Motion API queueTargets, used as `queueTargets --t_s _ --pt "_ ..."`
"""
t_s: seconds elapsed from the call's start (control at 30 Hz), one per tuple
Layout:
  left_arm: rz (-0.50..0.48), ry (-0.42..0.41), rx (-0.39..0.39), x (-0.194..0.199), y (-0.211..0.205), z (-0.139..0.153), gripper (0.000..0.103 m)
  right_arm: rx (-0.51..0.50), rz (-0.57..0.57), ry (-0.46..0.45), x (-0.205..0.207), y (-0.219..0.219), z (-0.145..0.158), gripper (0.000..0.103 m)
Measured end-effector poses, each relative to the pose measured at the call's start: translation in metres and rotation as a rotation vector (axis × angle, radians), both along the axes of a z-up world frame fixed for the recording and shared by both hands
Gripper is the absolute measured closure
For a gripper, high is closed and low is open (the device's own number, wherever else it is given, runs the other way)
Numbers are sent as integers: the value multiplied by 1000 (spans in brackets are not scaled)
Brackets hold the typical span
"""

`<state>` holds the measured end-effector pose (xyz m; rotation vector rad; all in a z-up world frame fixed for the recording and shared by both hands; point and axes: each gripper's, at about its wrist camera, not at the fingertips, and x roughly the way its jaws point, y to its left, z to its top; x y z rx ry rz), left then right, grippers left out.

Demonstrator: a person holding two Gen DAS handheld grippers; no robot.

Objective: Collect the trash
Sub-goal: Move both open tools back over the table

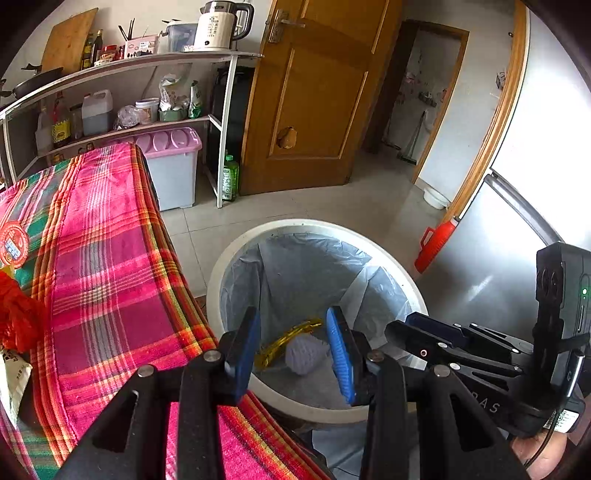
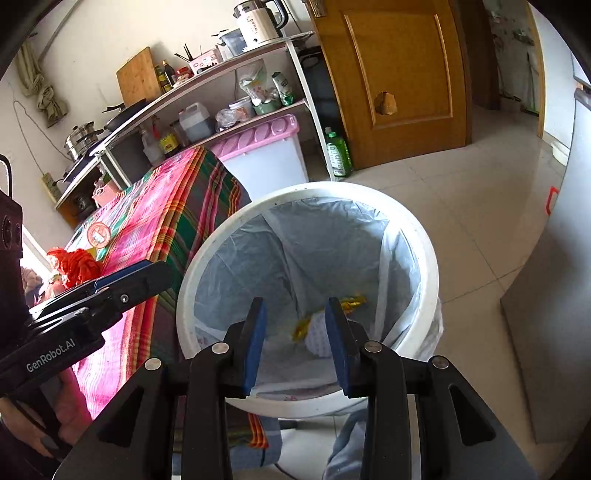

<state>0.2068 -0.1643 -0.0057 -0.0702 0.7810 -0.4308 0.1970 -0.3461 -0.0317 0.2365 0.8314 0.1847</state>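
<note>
Nearest the lens, the left claw (image 1: pixel 293 341) hangs over the near rim of the white trash bin (image 1: pixel 236 254), its blue pads (image 1: pixel 341 350) parted with nothing between them. The right claw (image 2: pixel 295 341) hovers beside it over the same bin, jaws also apart and empty (each claw shows at the edge of the other's view). Down on the bin's bottom, inside the grey plastic liner (image 2: pixel 332 236), lie a white foam fruit net (image 1: pixel 304 354) and a crinkled yellow wrapper (image 1: pixel 284 339), touching each other. Left of the bin stands the counter (image 1: pixel 110 258) under a pink plaid cloth, with a red plastic bag (image 2: pixel 74 262) on it. Farther back are a pink-lidded storage box (image 1: pixel 173 177), a green bottle (image 2: pixel 338 153) on the floor, a shelf with an electric kettle (image 1: pixel 221 24) on top, and a wooden door (image 1: pixel 314 92).
</note>
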Motion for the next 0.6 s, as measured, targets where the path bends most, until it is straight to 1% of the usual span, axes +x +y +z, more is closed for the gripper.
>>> queueTargets --t_s 0.3,0.5,0.6 --pt "29 -72 -12 -22 21 19 64 -26 16 -79 -20 13 28 69" --pt "83 -132 -1 -43 48 33 64 -58 36 -129 -35 34 47 69" --pt "115 -148 -8 -53 63 38 64 -65 68 -143 -41 48 54 69"
